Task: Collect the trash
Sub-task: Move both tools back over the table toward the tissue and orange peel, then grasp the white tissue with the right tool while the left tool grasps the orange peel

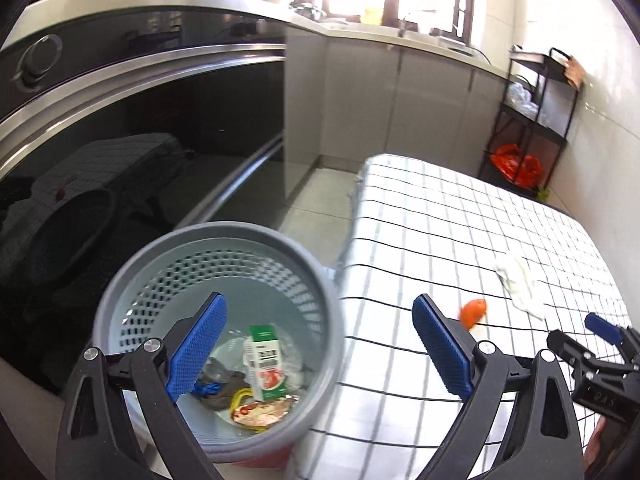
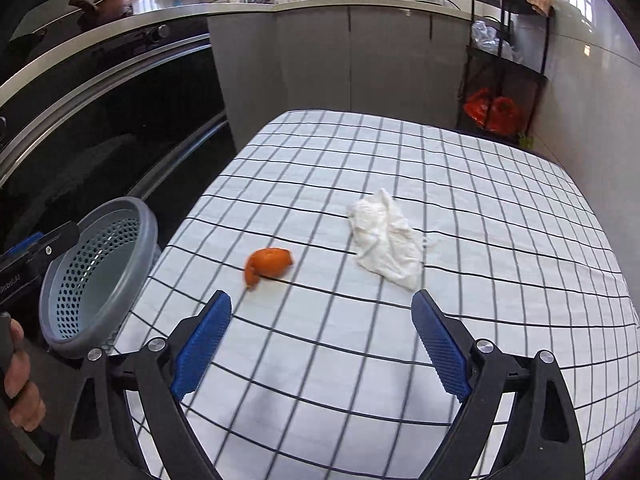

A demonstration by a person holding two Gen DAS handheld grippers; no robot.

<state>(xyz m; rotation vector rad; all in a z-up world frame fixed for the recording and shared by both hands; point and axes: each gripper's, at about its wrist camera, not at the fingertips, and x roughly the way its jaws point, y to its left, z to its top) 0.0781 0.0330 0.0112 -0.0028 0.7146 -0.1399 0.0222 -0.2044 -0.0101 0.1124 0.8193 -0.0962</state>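
Note:
A grey perforated trash basket (image 1: 120, 280) stands at the table's left edge; it holds a green-and-white carton (image 1: 266, 360), wrappers and other scraps. My left gripper (image 1: 320, 344) is open and empty, its left finger over the basket, its right finger over the table. An orange peel (image 2: 267, 265) and a crumpled white tissue (image 2: 386, 240) lie on the checked tablecloth (image 2: 500, 220). My right gripper (image 2: 322, 340) is open and empty, above the cloth just short of both. The peel (image 1: 473, 312), the tissue (image 1: 520, 282) and the right gripper (image 1: 600, 344) show in the left wrist view, the basket (image 2: 148, 220) in the right wrist view.
A dark oven front with steel handles (image 1: 160, 92) runs along the left. Grey cabinets and a counter with a sink (image 2: 348, 32) stand behind the table. A black rack (image 2: 504, 64) with red bags stands at the far right corner by the wall.

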